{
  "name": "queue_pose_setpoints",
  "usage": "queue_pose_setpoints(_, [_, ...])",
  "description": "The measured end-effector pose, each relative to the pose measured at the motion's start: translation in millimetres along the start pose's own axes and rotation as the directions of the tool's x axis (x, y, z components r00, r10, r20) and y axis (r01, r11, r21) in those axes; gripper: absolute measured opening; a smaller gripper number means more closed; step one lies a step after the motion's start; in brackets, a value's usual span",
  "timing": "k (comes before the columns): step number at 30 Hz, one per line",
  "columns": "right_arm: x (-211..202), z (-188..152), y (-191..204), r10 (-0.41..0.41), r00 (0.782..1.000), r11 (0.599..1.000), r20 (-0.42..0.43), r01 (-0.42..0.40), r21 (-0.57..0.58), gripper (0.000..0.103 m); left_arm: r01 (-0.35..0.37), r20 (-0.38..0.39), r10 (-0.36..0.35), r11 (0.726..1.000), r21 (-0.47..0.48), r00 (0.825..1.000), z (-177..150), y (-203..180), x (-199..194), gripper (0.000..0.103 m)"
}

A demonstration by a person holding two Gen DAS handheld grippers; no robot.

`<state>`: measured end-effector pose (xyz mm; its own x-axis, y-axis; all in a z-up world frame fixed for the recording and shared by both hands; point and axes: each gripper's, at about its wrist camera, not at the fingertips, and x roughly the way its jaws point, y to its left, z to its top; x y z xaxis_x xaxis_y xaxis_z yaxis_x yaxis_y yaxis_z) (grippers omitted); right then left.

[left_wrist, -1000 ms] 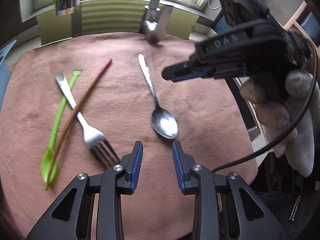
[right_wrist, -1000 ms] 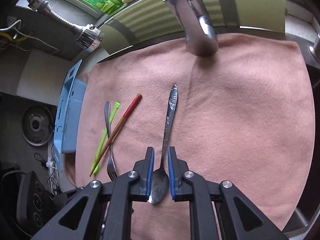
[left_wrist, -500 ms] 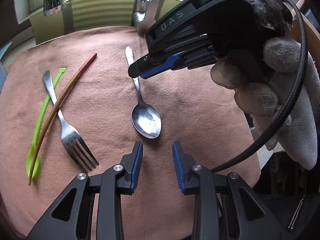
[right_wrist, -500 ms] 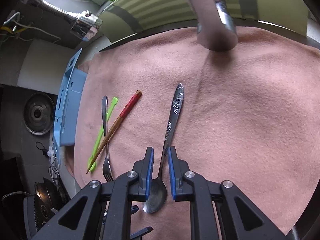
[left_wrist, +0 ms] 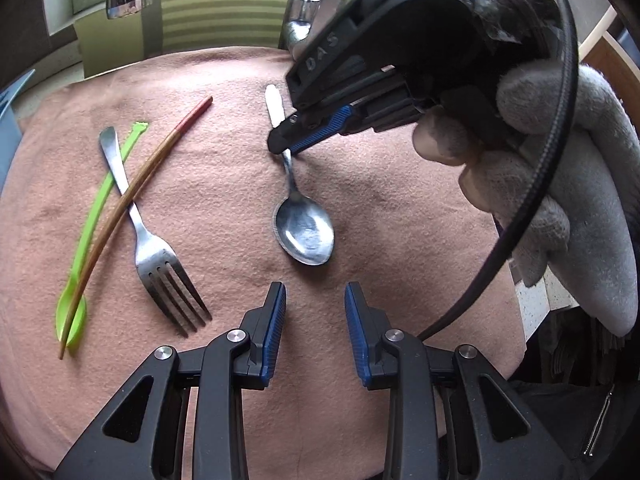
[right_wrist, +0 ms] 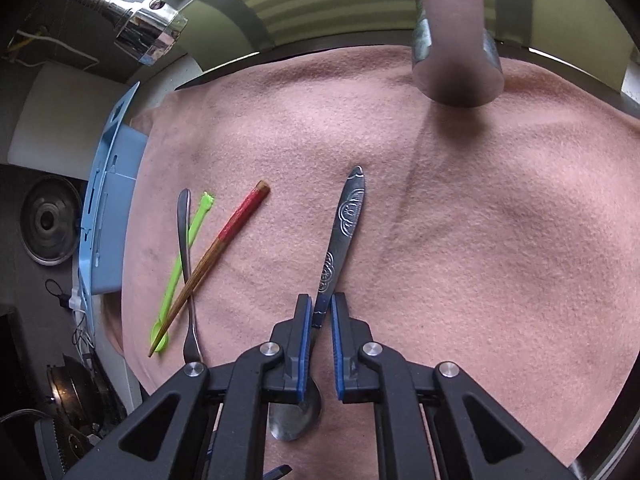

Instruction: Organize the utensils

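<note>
A metal spoon lies on the pink cloth, bowl toward me. My right gripper is down over its handle; in the right wrist view its narrowly parted jaws straddle the spoon handle, gripper. My left gripper is open and empty, just short of the spoon bowl. To the left lie a metal fork, a green plastic spoon and a red-tipped wooden chopstick, crossing each other; they also show in the right wrist view, chopstick.
A tap spout hangs over the cloth's far edge, with a spray head at the back left. A light blue plastic rack stands beyond the cloth's left edge. The cloth's right half is bare.
My right gripper has moved down and forward along the spoon, from above the bowl to astride the handle. The left gripper has stayed open just short of the spoon bowl.
</note>
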<state>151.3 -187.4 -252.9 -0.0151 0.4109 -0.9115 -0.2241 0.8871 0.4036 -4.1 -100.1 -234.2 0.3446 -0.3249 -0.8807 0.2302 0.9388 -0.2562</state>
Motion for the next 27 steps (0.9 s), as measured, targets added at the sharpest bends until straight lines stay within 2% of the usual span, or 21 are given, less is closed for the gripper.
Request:
queue_pose_setpoints(6, [-7, -19, -20, 0.055, 0.997, 0.982, 0.062, -0.065, 0.18, 0.006, 0.01, 0.002, -0.01, 1.0, 0.01, 1.0, 3, 1, -1, 0.029])
queue_pose_setpoints(10, [-2, -30, -33, 0.152, 0.986, 0.945, 0.074, -0.167, 0.282, 0.006, 0.02, -0.008, -0.02, 0.999, 0.039, 1.0, 6, -7, 2, 0.029])
queue_pose_setpoints(12, [-1, -30, -30, 0.154, 0.986, 0.952, 0.069, -0.167, 0.256, 0.006, 0.001, -0.016, 0.0, 0.999, 0.052, 1.0, 6, -8, 6, 0.029])
queue_pose_setpoints(17, [-3, -25, -21, 0.128, 0.992, 0.973, 0.02, -0.13, 0.189, 0.007, -0.007, -0.017, 0.007, 1.0, 0.018, 1.0, 13, -8, 16, 0.029])
queue_pose_setpoints(19, [-5, -20, -19, 0.113, 0.994, 0.98, 0.006, -0.113, 0.165, 0.012, -0.018, -0.012, 0.018, 1.0, 0.022, 1.0, 15, -9, 19, 0.029])
queue_pose_setpoints(27, [-4, 5, -11, 0.035, 0.999, 0.997, -0.031, -0.033, 0.067, 0.018, -0.038, -0.003, 0.038, 0.999, 0.024, 0.999, 22, -14, 28, 0.029])
